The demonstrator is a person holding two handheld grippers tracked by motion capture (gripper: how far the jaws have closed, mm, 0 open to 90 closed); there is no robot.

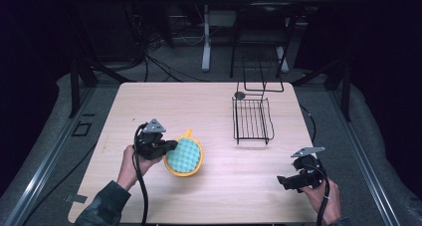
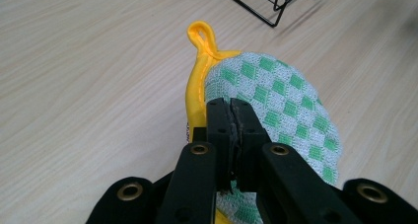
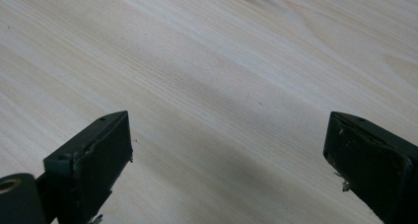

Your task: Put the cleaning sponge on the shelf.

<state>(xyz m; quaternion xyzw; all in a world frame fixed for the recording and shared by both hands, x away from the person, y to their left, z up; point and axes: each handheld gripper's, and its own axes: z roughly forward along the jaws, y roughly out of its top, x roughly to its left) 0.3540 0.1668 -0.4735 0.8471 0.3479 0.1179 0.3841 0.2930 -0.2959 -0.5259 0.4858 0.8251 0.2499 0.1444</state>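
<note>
Left gripper [image 1: 171,145]: jaws pressed together on the edge of the pot holder [image 1: 184,156], its hand on the side away from the rack.
Right gripper [image 1: 282,181]: jaws wide apart over bare counter [image 1: 219,196], nearer the person than the rack.
Pot holder: green-checked with yellow trim, loop [image 2: 202,36] pointing toward the rack.
Rack [image 1: 252,119]: black wire, at the counter's far side, well apart from the pot holder.

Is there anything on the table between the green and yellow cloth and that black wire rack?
No. The left gripper is shut on the pot holder, and just bare table lies between it and the wire rack.
</note>
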